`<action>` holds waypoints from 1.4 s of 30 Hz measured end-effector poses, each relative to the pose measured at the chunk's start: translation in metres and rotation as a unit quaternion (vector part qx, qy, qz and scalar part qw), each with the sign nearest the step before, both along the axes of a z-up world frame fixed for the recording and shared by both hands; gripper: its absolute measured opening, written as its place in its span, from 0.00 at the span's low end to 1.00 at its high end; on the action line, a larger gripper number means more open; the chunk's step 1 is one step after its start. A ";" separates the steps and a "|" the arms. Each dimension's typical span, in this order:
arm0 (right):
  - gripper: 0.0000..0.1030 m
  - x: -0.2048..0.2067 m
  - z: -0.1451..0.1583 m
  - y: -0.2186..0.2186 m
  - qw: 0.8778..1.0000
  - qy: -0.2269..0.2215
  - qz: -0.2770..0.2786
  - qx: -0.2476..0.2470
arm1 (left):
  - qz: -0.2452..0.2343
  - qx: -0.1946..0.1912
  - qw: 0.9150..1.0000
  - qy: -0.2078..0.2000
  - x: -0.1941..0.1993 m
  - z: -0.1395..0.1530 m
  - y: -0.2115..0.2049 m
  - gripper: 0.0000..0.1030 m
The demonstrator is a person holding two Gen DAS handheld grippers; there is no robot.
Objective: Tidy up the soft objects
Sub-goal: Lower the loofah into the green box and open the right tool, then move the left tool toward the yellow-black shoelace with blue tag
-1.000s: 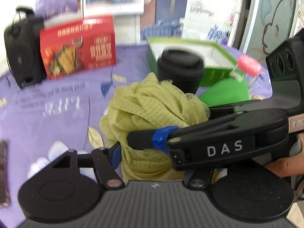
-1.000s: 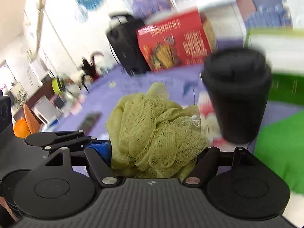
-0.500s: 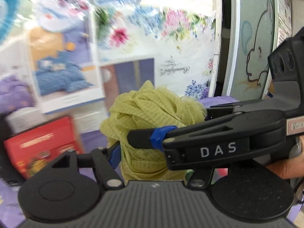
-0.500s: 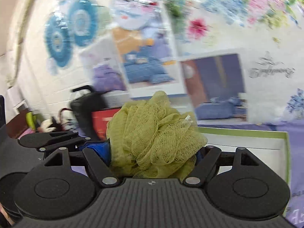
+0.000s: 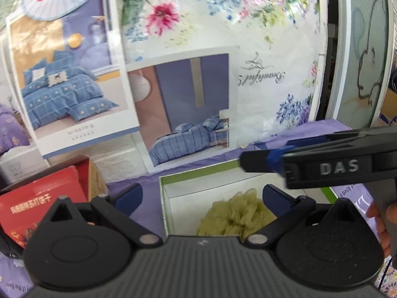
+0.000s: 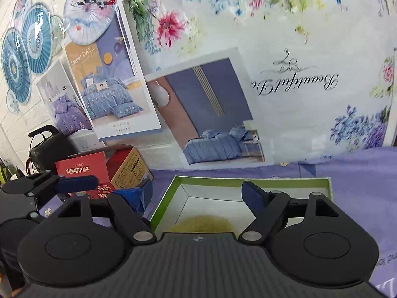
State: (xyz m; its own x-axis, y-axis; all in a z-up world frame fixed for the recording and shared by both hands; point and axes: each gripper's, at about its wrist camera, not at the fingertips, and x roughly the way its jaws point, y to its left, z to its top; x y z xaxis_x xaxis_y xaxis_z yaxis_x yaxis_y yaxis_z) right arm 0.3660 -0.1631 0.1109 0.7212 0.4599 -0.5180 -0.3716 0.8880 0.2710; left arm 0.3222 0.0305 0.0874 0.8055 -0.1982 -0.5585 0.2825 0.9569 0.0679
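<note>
The loofah (image 6: 203, 224) shows only as a yellow-green crest in the right wrist view; the gripper body covers its lower part. In the left wrist view the loofah (image 5: 235, 217) has its base hidden the same way. The near wall of the box (image 6: 260, 180) is out of sight below the gripper in both views. The red carton (image 5: 42, 206) is cut by the left gripper's arm, its print too blurred to read. A hand (image 5: 385, 221) is cropped at the right edge.

Bright, slight blur, fisheye-warped edges
</note>
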 end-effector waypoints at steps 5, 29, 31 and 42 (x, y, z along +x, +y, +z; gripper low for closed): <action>0.63 -0.058 0.034 -0.022 0.994 -0.075 -0.079 0.026 | 0.006 -0.019 1.000 -0.008 -0.037 0.017 0.011 1.00; 0.64 -0.319 -0.102 -0.053 0.997 0.065 -0.038 0.022 | 0.027 0.027 0.996 0.082 -0.264 -0.094 0.044 1.00; 0.64 -0.320 -0.109 -0.043 0.996 0.076 -0.028 0.027 | 0.039 0.027 0.994 0.100 -0.268 -0.104 0.051 1.00; 0.65 -0.310 -0.118 -0.042 0.994 0.102 -0.032 0.029 | -0.017 0.044 0.994 0.100 -0.242 -0.114 0.019 1.00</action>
State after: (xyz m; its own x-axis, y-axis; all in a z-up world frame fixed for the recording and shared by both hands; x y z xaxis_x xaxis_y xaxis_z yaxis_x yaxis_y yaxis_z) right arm 0.0559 -0.2053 -0.0075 0.6332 0.4490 -0.6305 -0.2469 0.8892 0.3852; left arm 0.0803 0.0496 -0.0264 0.6707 -0.1667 -0.7227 0.3300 0.9397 0.0895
